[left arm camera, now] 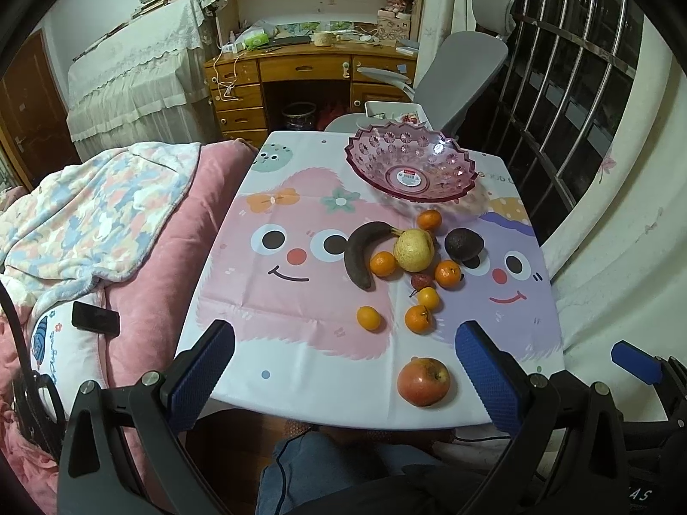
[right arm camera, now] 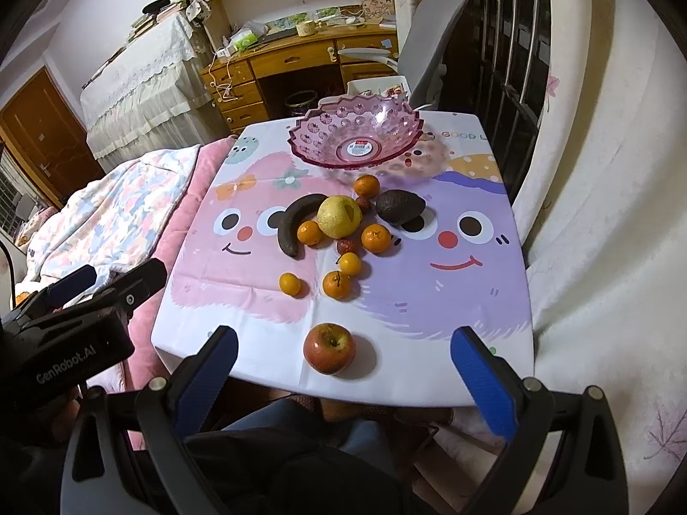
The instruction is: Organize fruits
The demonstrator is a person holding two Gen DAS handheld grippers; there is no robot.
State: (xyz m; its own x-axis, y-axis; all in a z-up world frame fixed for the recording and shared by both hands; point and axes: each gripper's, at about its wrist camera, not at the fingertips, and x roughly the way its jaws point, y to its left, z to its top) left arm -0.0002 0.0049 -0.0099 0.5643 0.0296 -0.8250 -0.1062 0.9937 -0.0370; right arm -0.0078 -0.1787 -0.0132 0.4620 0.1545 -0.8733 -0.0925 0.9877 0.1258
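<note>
— Nearest the lens: left tongs [left arm camera: 343, 358] spread wide apart, gripping nothing, hovering over the near edge of the surface [left arm camera: 300, 343]. Same for the right tongs [right arm camera: 343, 362], apart and bare.

— Progress on the sorting?

— None visible. Judged as not yet begun: every fruit lying loose on the cartoon cloth, none in any container.

— Closest fruit?

— Red apple [right arm camera: 329, 347], alone by the near edge, between the right tongs' fingers in the right wrist view, untouched.

— And farther back?

— Loose cluster mid-surface: dark overripe banana [left arm camera: 360, 253] curled beside a yellow pear [left arm camera: 414, 249], dark avocado [left arm camera: 463, 244] to the right, several small oranges [left arm camera: 368, 317] scattered around, plus a reddish lychee-like fruit [left arm camera: 422, 281] among them.

— Containers?

— Pink cut-plastic bowl [left arm camera: 365, 159] at the far end, well apart from the apple, just behind the cluster. Holds only a price sticker [left arm camera: 408, 178] at the bottom; no fruit inside.

— Remaining work?

— Seemingly everything: apple, banana, pear, avocado, oranges and the small red fruit, presumably into the bowl.
</note>
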